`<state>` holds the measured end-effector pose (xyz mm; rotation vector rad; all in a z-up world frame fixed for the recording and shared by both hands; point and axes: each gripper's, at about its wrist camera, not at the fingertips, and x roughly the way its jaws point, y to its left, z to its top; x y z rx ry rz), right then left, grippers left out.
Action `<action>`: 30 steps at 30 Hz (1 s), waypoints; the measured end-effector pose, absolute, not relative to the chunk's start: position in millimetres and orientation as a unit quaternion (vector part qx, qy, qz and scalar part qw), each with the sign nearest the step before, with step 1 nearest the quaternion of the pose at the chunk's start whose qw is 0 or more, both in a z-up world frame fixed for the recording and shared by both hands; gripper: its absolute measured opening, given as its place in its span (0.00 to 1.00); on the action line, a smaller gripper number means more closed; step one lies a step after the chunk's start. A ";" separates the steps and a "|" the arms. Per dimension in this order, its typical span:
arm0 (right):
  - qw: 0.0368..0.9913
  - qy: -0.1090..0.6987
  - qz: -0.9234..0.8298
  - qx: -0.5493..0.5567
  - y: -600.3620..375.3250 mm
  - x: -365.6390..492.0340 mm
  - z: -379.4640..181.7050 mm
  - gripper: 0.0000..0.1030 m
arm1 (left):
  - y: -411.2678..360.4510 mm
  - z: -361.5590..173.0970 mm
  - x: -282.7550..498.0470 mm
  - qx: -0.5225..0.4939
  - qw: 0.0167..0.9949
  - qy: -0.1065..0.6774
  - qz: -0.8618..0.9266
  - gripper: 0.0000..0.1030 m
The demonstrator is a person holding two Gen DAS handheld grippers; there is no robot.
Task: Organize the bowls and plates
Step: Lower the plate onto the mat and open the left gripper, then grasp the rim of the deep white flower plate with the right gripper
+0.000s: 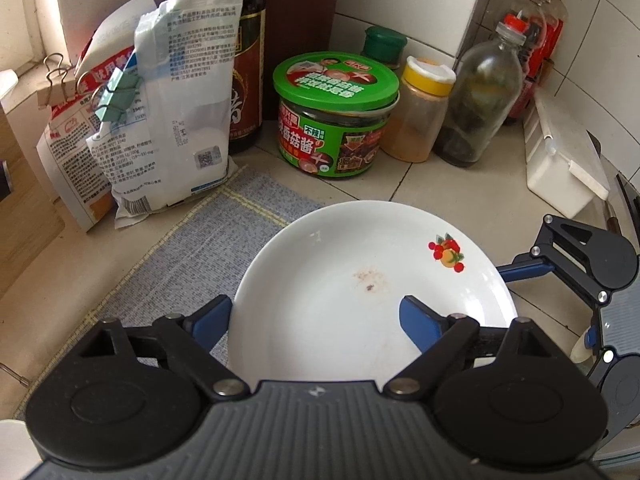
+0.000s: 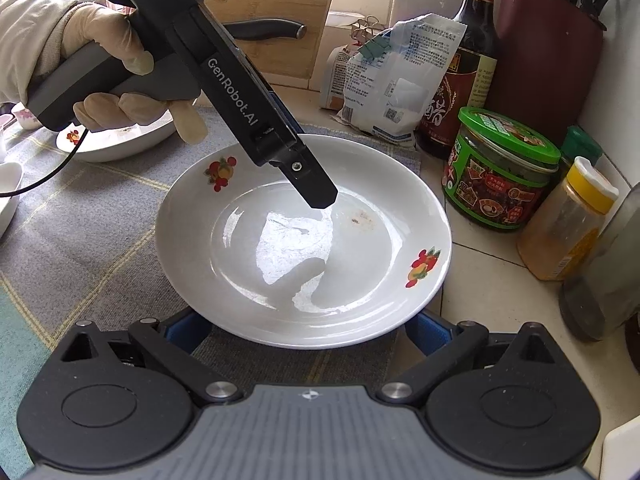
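Note:
A white plate [image 1: 360, 280] with fruit decals and a small brown stain lies flat, half on a grey woven mat [image 1: 192, 248] and half on the tiled counter. My left gripper [image 1: 314, 320] is open over the plate's near-left rim: one blue finger [image 1: 208, 320] is outside the rim, the other above the plate's inside. In the right wrist view the same plate [image 2: 304, 240] fills the middle, and a gloved hand [image 2: 100, 40] holds the left gripper's body above it. My right gripper [image 2: 306, 332] stands wide open at the plate's near edge, with the rim hiding its fingertips.
Behind the plate stand a green-lidded jar [image 1: 336, 120], a yellow-capped spice bottle [image 1: 424, 108], a glass bottle [image 1: 480, 100], a dark sauce bottle [image 1: 248, 80] and clipped bags [image 1: 172, 120]. A white box [image 1: 560, 160] sits at the right. Another decorated plate [image 2: 120, 140] and small dishes lie far left on the mat.

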<state>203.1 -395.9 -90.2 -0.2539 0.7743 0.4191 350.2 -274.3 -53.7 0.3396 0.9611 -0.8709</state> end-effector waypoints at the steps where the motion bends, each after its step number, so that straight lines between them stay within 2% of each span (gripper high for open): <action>1: 0.897 0.373 0.201 -0.123 -396.1 201.6 -89.2 1.00 | -274.0 -52.1 349.3 0.158 0.785 0.444 -0.402 0.88; 15: 0.912 0.355 0.181 -0.095 -395.0 171.5 -69.5 1.00 | -243.5 -3.6 298.0 0.144 0.812 0.408 -0.392 0.88; 23: 0.920 0.348 0.166 -0.073 -374.6 133.2 -62.2 1.00 | -213.4 25.5 226.3 0.141 0.837 0.371 -0.377 0.89; 30: 0.922 0.342 0.170 -0.069 -352.6 94.5 -58.8 1.00 | -176.8 30.6 155.2 0.124 0.863 0.355 -0.337 0.92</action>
